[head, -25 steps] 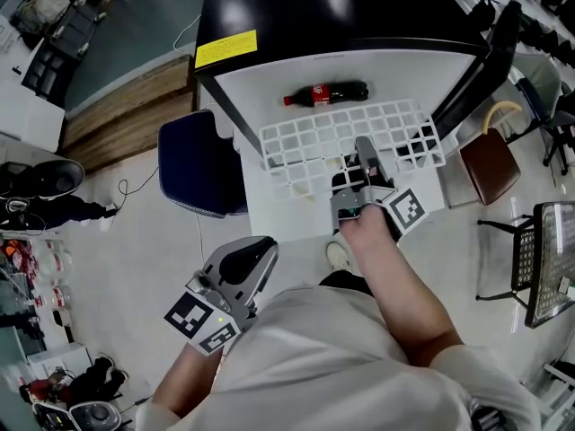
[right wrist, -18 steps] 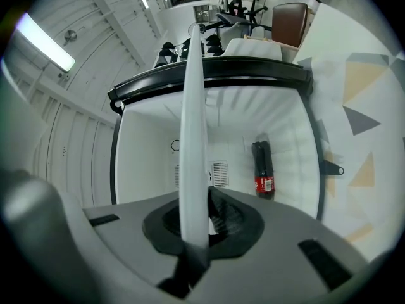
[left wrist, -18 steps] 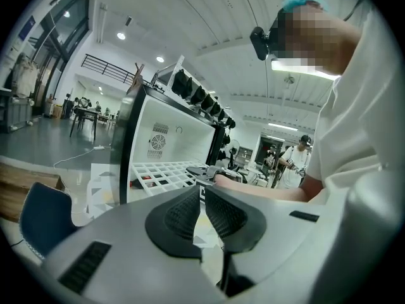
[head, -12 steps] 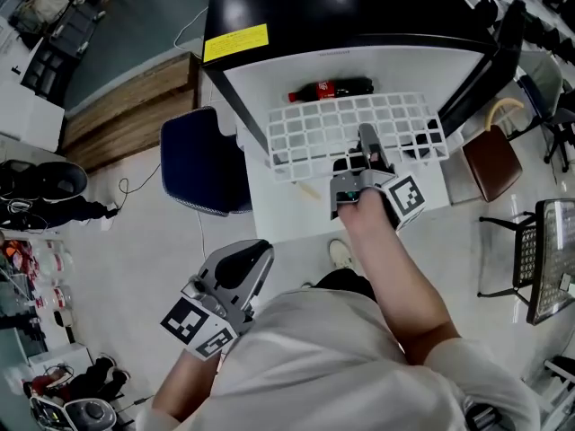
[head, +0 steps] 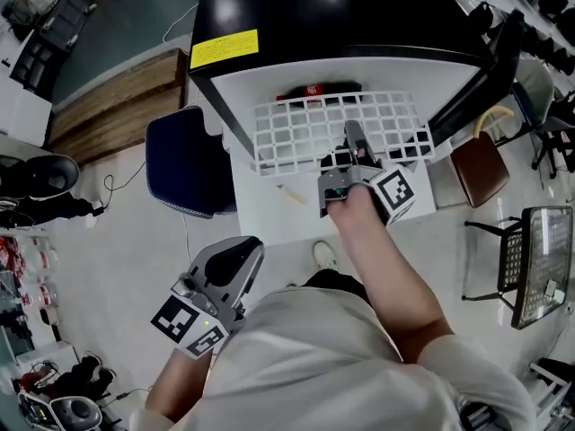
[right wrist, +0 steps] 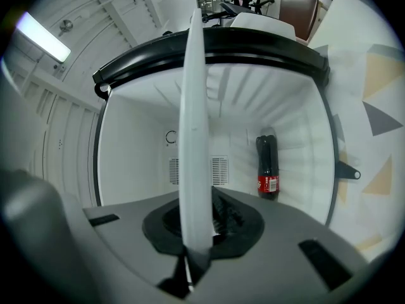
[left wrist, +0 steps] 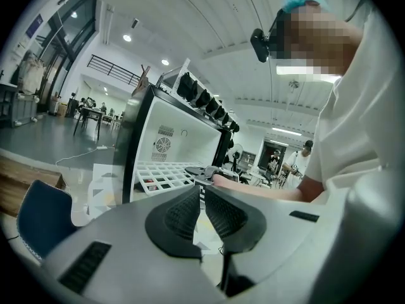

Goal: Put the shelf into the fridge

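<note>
Left to right in the head view: the left gripper [head: 241, 251] hangs by the person's hip, well apart from the work, and its own view shows the left gripper [left wrist: 202, 198] with jaws together and nothing between them. A blue chair [head: 184, 162] stands just beside the fridge [head: 341, 16]. At the fridge mouth is the white grid shelf [head: 301, 133], its far edge just inside the opening and most of it outside. The right gripper [head: 353, 144] is clamped on the middle of the shelf's near edge; seen from the right gripper [right wrist: 196, 223], the shelf [right wrist: 192, 106] runs edge-on between the pads and points straight into the white cavity. 1 bottle [right wrist: 267, 166] lies on its side inside, below the shelf's plane. With 1 central grip, the far edge can probably sag or twist. The shelf is best kept flat and square to the 2 side walls, then pushed straight in, clear of the bottle. The open door [head: 474, 74] stands at right.
</note>
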Available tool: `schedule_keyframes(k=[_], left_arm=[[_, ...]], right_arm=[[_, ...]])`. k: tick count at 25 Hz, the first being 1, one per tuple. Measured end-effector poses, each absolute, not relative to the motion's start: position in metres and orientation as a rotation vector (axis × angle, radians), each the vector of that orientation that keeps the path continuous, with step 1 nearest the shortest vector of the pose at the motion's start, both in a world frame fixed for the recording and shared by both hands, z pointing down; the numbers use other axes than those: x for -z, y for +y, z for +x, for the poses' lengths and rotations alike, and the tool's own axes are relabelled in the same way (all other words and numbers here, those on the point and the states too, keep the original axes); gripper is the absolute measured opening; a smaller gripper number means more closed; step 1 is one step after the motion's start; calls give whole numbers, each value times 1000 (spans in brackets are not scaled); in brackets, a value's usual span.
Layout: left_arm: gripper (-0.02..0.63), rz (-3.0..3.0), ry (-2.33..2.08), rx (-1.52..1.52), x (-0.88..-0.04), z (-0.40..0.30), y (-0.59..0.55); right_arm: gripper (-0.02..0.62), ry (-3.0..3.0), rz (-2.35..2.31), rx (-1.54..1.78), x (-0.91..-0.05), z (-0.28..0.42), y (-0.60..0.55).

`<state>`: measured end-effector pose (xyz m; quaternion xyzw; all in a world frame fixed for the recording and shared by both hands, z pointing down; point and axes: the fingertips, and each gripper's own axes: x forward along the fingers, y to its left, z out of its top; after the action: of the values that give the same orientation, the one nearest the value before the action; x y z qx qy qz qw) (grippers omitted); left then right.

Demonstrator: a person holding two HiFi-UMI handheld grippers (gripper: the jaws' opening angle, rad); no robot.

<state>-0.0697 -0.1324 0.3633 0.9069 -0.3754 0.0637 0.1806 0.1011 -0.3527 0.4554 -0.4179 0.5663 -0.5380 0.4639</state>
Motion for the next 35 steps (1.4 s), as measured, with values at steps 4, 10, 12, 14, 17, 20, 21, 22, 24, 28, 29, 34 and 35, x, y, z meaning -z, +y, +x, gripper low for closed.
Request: schedule_keyframes(k=[4, 10, 12, 14, 17, 20, 21, 22, 24, 28, 29, 34, 35], left_arm=[[37, 2557, -1071, -174, -364, -67, -139], [37, 2549, -1098, -172, -363, -64, -145], [37, 2548, -1108, -172, -362, -63, -148], [37, 2547, -1120, -172, -360, -62, -152], [37, 2544, -1140, -172, -359, -62, -156], [37, 2536, -1162, -169, -358, -63, -159], [37, 2534, -1168, -168, -358, -63, -161], [37, 2532, -1174, -169, -358, -63, -162], [37, 2529, -1182, -169, -357, -61, -165], [37, 2525, -1192, -166, -356, -57, -171], [37, 2523, -1195, -165, -356, -57, -172], [37, 2508, -1211, -161, -357, -56, -178], [37, 2506, -1213, -160, -357, -55, -179]], right_arm=[[29, 1393, -1017, 1349, -457, 97, -362], [29, 1424, -1018, 1345, -454, 95, -375], [29, 1426, -1016, 1349, -454, 95, -382], [29, 1427, -1015, 1352, -453, 94, -388], [31, 1433, -1015, 1356, -453, 94, -396], [30, 1435, -1006, 1357, -452, 91, -405], [31, 1432, -1004, 1361, -452, 90, -407], [29, 1430, -1001, 1365, -451, 89, -409], [29, 1435, -998, 1367, -451, 89, -415], [29, 1441, -1001, 1373, -449, 88, -425], [29, 1444, -1000, 1374, -449, 87, -427], [26, 1460, -997, 1377, -449, 83, -436], [25, 1462, -996, 1377, -448, 82, -438]])
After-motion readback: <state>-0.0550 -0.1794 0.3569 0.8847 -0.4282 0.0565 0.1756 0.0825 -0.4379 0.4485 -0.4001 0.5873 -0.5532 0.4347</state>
